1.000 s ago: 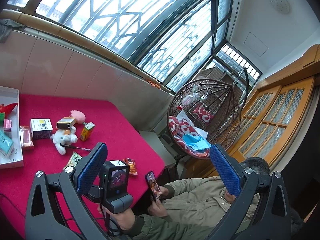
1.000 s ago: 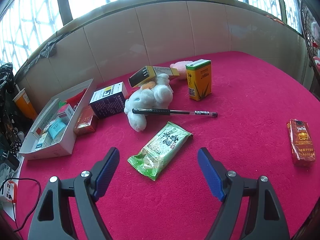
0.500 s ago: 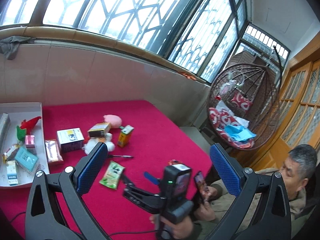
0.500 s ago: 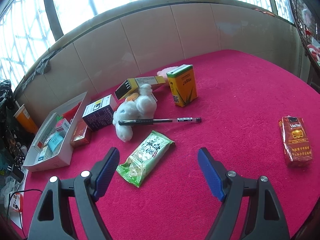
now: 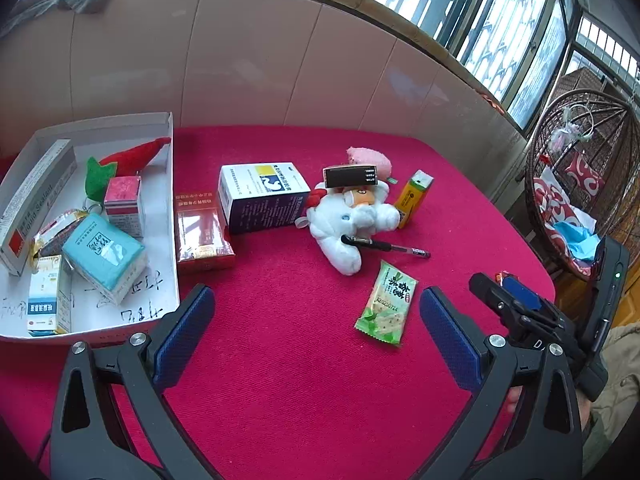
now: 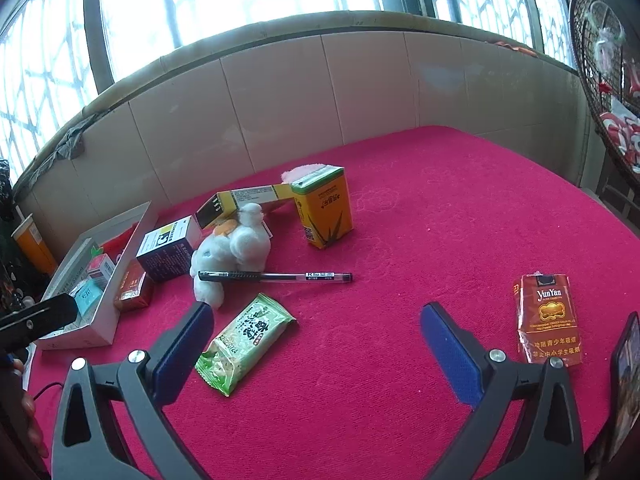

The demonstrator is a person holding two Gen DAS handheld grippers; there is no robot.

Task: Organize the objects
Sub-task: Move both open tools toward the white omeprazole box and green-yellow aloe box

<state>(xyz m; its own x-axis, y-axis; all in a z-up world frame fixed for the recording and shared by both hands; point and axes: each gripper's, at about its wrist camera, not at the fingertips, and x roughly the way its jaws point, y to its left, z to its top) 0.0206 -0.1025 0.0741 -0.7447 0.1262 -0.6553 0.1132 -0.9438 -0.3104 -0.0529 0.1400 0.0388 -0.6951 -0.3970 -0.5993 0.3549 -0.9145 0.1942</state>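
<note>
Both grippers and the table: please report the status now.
Left gripper open, empty. Right gripper opening, empty, green snack packet beside its left finger. Pen across white plush. Nothing blocking.

Left hand-held gripper [image 5: 316, 332] agape, right hand-held gripper [image 6: 316, 344] (jaws opening) empty.

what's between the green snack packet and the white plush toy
The black pen lies between them, its cap end resting on the white plush toy and the green snack packet just nearer the camera; clearest in the right wrist view.
</note>
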